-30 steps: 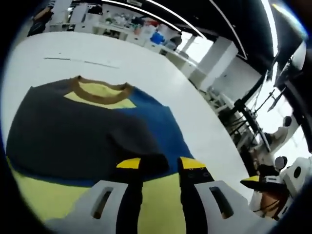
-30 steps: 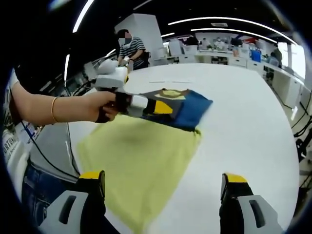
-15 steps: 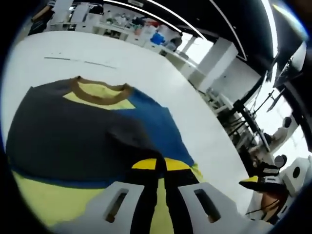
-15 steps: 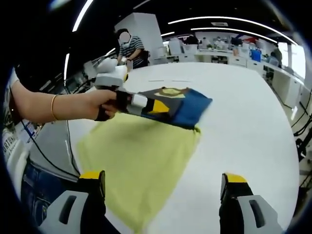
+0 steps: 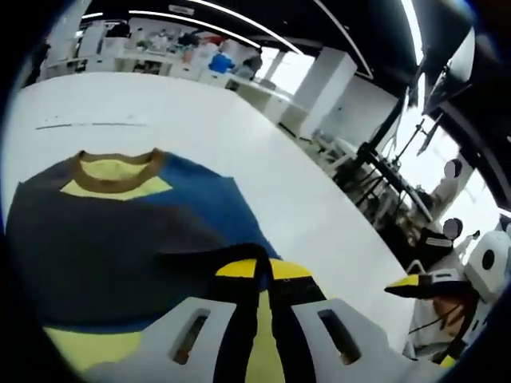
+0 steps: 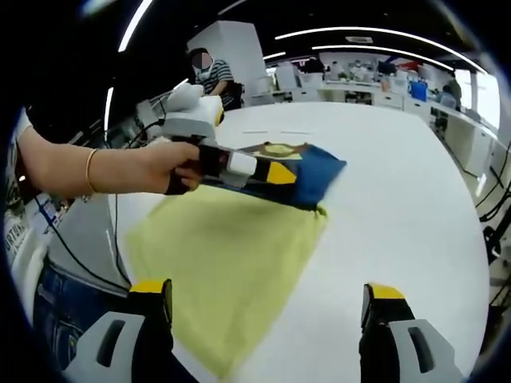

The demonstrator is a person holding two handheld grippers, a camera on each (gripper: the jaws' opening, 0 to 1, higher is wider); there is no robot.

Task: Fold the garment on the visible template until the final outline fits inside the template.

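Note:
The garment (image 5: 120, 231) lies on the white table (image 5: 263, 159), with a dark grey and blue top part, a brown collar (image 5: 116, 159) and a yellow lower part (image 6: 231, 255). My left gripper (image 5: 263, 270) is shut on a raised fold of the dark fabric at the border of the blue and the yellow. In the right gripper view, a hand holds the left gripper (image 6: 271, 173) over the garment's blue edge (image 6: 319, 175). My right gripper (image 6: 267, 294) stands open near the yellow hem, with nothing between its fingers. Its yellow tip (image 5: 415, 283) enters the left gripper view from the right.
A thin dark line (image 5: 80, 125) is marked on the table beyond the collar. Wide bare table (image 6: 399, 207) lies to the garment's right. A person in a striped shirt (image 6: 211, 76) stands past the far table edge. Benches with equipment (image 6: 375, 76) line the back.
My left gripper went from open to shut on the dark fabric fold, then shifted a little to the right with it. The right gripper has stayed open and still.

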